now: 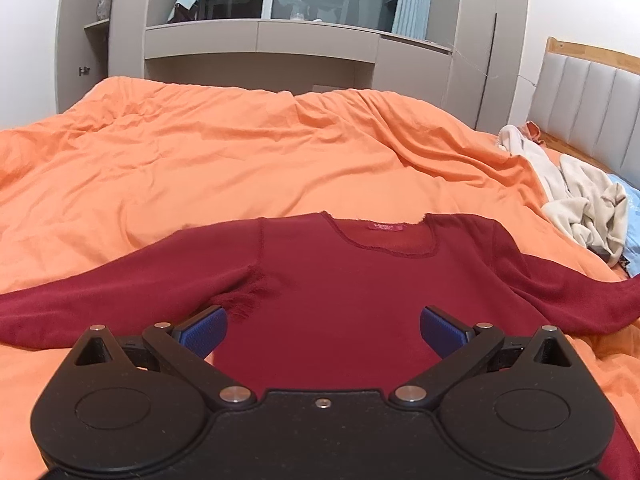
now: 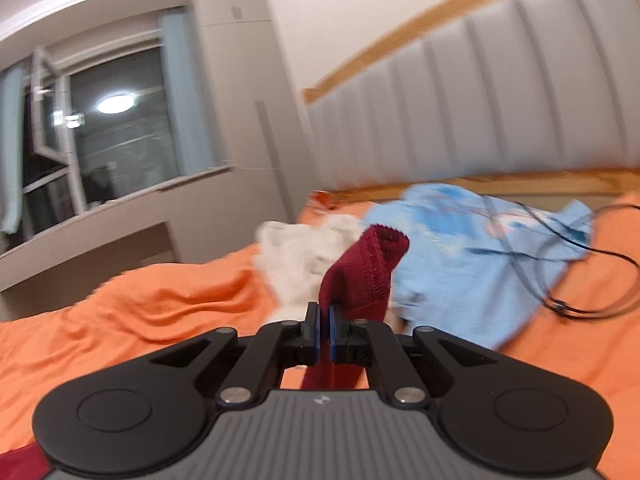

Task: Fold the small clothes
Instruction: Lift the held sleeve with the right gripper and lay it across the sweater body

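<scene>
A dark red long-sleeved top lies spread flat on the orange duvet of the bed, neckline at the far side, sleeves running out to left and right. The left hand-held gripper hovers over the near part of the top's body with its jaws wide apart and nothing between the blue pads. In the right wrist view the right hand-held gripper is clamped tight on a strip of the same dark red fabric, the sleeve end, which sticks up past the pads and hangs down behind them; the view is blurred. Beyond it, towards the padded headboard, lie a white garment, a light blue garment and a black cable, all well apart from the top. The step in hand looks like the first fold: the right sleeve is pinched and ready to be carried across the body. The next move likely calls for laying that sleeve flat over the chest without dragging the rest of the top, while the open left hand-held gripper could press or take the left side. Loose knit may bunch at the shoulder seam if pulled too fast
</scene>
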Available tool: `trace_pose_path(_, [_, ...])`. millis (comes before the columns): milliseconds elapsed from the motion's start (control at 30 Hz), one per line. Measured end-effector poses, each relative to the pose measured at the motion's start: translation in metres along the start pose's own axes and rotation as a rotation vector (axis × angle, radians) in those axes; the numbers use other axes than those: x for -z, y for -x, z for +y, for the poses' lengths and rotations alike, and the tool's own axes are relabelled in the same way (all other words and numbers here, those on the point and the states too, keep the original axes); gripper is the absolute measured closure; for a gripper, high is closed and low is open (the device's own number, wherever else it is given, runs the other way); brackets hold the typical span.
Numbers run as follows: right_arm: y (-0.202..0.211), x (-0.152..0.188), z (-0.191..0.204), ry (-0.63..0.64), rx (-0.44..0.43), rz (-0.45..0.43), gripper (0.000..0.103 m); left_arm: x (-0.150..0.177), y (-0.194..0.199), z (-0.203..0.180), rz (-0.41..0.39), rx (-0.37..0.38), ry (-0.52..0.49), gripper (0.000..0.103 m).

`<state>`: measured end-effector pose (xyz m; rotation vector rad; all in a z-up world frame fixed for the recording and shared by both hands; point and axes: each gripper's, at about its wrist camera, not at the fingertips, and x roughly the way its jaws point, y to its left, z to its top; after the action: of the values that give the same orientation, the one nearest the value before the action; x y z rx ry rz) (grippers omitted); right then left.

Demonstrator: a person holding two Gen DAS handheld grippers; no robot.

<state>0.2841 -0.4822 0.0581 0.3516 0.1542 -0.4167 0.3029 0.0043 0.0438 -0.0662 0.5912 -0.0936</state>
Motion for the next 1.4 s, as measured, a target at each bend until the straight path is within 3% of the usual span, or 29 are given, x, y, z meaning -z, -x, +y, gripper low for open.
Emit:
trace_pose_path(267, [0.008, 0.003, 0.123, 0.140, -0.317, 0.022, 0.098, -0.008, -0.001, 0.029, -0.009, -0.047, 0.088, 0.001])
trace_pose_path(500, [0.013, 0.050, 0.230, 0.288, -0.540, 0.123, 0.098, -0.019, 0.004, 0.060, -0.033, -0.106, 0.176, 0.001])
trace_pose_path(667, [0.019, 0.100, 0.273, 0.310, -0.650, 0.268, 0.098, -0.023, 0.006, 0.084, -0.042, -0.117, 0.261, 0.001])
trace_pose_path(967, [0.049, 0.179, 0.311, 0.531, -0.734, 0.454, 0.095, -0.023, 0.003, 0.097, -0.032, -0.132, 0.294, 0.001])
trace_pose_path(1067, [0.054, 0.187, 0.311, 0.559, -0.747, 0.497, 0.068, -0.023, 0.002, 0.094, -0.029, -0.129, 0.278, 0.001])
trace_pose_path(1100, [0.055, 0.187, 0.311, 0.563, -0.749, 0.505, 0.050, -0.022, 0.001, 0.093, -0.028, -0.127, 0.273, 0.001])
trace_pose_path(1133, [0.055, 0.185, 0.307, 0.563, -0.754, 0.508, 0.040, -0.022, -0.001, 0.091, -0.026, -0.126, 0.267, 0.001])
trace_pose_path(1333, [0.049, 0.156, 0.265, 0.593, -0.749, 0.494, 0.011, -0.021, -0.018, 0.080, -0.006, -0.104, 0.243, 0.001])
trace_pose_path(1400, [0.044, 0.143, 0.243, 0.593, -0.713, 0.474, 0.008, -0.020, -0.028, 0.071, 0.006, -0.090, 0.217, 0.001])
